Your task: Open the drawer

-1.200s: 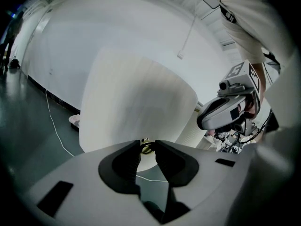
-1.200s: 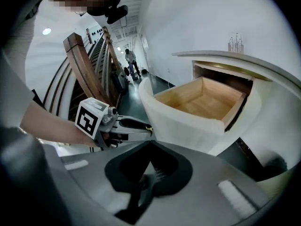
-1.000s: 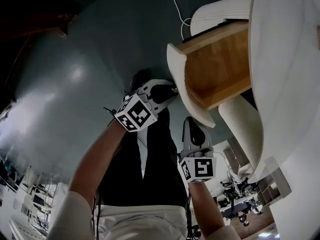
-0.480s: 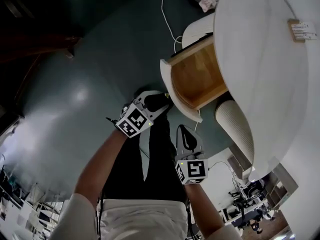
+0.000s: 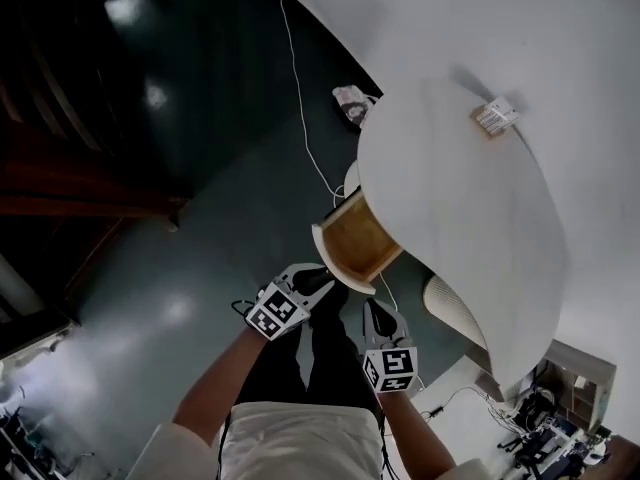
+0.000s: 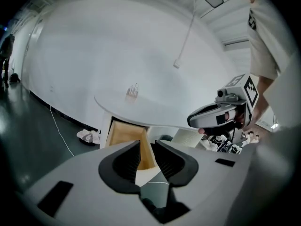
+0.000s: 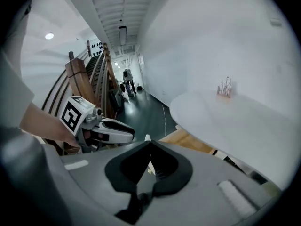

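Observation:
The drawer point(image 5: 355, 238) stands pulled out from under the round white table top point(image 5: 450, 188), its wooden inside showing. My left gripper point(image 5: 322, 276) hangs just short of the drawer's white front, apart from it. In the left gripper view its jaws point(image 6: 148, 142) are closing with a gap between them and nothing in it; the drawer point(image 6: 124, 133) shows beyond. My right gripper point(image 5: 373, 308) is beside it, lower right, also clear of the drawer. Its jaws point(image 7: 150, 142) meet at the tips and hold nothing.
A small rack point(image 5: 495, 116) stands on the table top. A white cable point(image 5: 300, 118) and a crumpled cloth point(image 5: 350, 103) lie on the dark floor behind the drawer. A ribbed white pedestal point(image 5: 455, 313) carries the table. Wooden stairs point(image 7: 89, 79) rise at the left.
Both grippers have risen and drawn back from the drawer front, which the left one was near a second ago. The view has pulled away, so the table looks smaller. The drawer stays open.

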Tool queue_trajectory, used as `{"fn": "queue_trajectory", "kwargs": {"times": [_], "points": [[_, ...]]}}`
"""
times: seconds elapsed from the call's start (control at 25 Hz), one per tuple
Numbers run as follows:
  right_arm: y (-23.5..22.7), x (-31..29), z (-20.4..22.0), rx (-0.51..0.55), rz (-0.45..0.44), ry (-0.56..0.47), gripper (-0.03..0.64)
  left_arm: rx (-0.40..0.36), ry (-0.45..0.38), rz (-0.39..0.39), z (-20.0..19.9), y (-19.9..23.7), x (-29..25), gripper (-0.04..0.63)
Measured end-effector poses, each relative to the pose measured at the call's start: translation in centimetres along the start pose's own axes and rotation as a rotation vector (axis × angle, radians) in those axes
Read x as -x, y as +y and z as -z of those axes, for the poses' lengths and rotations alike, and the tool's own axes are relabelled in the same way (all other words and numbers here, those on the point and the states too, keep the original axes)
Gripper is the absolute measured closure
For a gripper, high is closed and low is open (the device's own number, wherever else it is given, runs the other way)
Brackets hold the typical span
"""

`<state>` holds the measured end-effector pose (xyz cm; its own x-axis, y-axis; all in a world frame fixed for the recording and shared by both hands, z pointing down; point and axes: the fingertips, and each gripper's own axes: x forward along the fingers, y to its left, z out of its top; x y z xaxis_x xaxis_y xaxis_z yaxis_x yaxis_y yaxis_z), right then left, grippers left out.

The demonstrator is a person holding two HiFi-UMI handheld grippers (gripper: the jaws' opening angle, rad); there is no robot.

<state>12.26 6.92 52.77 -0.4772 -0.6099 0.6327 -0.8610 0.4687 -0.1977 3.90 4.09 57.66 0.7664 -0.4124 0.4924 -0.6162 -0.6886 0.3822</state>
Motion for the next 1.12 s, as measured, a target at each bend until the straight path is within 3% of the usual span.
{"fn": "queue_trajectory", "kwargs": {"times": [0.36,0.6,0.92,1.12], "points": [[-0.1,4.9,-8.3,-0.058,0.071,-0.122,0.606,-0.082,-0.024,0.032,-9.1,-3.1,5.3,0.534],[0.7,8.6,-12.6,-0.085,0.085,-0.196,0.606,-0.081,0.005,-0.013,-12.3,-5.2,8.0,0.563],[-0.8,14.4,-17.7,-0.059,0.116,-0.289,0.606,-0.127,-0.043,0.045,-16.9,-8.5,10.1,0.588],[-1.8,19.1,-21.0,-0.020,0.103,-0.363,0.606,-0.129,-0.126,0.049,-22.0,-11.9,11.2,0.589]]}}
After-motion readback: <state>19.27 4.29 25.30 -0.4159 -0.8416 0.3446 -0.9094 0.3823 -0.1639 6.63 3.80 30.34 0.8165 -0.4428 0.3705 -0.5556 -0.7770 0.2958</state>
